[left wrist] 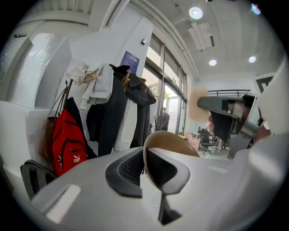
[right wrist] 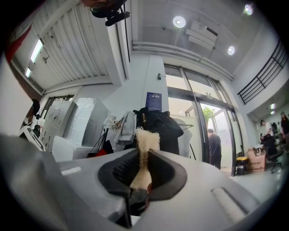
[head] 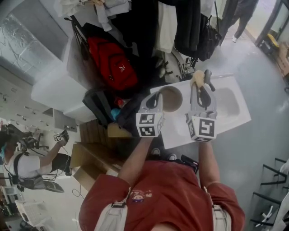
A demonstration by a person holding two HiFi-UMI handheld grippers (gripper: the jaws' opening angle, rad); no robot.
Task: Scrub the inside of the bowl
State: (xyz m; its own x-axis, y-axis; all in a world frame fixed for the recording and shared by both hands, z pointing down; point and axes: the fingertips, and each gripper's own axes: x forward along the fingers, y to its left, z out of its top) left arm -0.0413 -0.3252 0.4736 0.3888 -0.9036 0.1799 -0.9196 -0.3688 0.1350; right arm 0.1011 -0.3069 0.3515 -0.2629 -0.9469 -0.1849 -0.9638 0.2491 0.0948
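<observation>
L gripper (head: 159,100) jaws are clamped on the rim of the tan bowl (head: 171,99), one pad inside the wall and one outside; in the left gripper view the bowl (left wrist: 169,142) stands on edge past the tips, w/ the room behind it. R gripper (head: 201,84) jaws are closed on a pale fibrous scrub pad (right wrist: 145,143), whose frayed top sticks up above the pads. In head view the bowl is over the L end of a white tabletop (head: 237,118), just beside the pad; grippers are side by side and apart. The tabletop has a shallow moulded basin (head: 227,103). Floor is grey. Behind: a rack of dark coats (left wrist: 115,108), a red backpack (head: 112,63), and tall glazed doors (right wrist: 212,131). Recessed ceiling lights (left wrist: 195,12). A second person (head: 27,164) is at lower L.
</observation>
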